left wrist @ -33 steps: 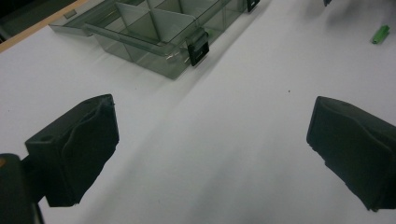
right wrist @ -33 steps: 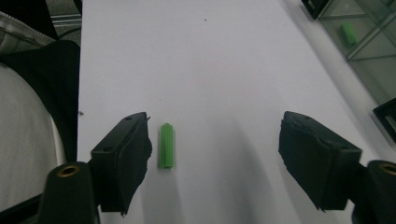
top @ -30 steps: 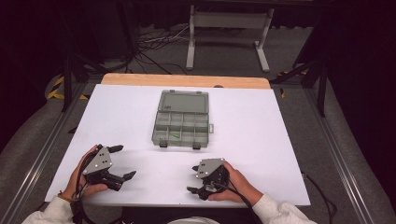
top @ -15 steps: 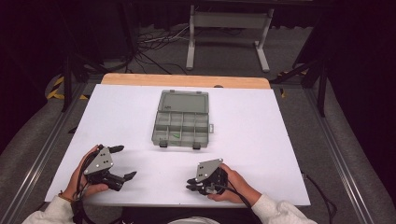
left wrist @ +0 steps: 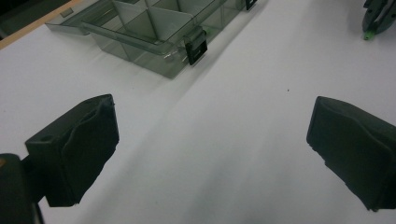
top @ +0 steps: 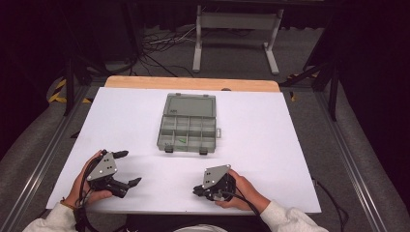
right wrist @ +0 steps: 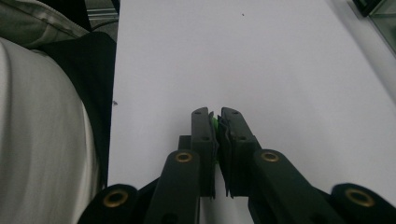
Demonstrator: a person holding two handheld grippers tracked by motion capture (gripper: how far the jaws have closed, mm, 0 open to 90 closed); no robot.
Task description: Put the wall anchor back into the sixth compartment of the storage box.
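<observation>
Both grippers resting at lower frame, box lying up-centre.

Right gripper (right wrist: 217, 122) is pinching a small green bit (right wrist: 214, 124), jaws nearly closed; left gripper (left wrist: 210, 144) is gaping wide, holding nothing. Open box (top: 187, 127) is sitting mid-table w/ lid flipped back, long axis running up-frame, btwn the two hands; judging by gaps, about as near to either.

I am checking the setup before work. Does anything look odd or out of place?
Little stands out. The organizer box lies open and square on the table. The right gripper pinches something small and green; the left gripper is open.
</observation>
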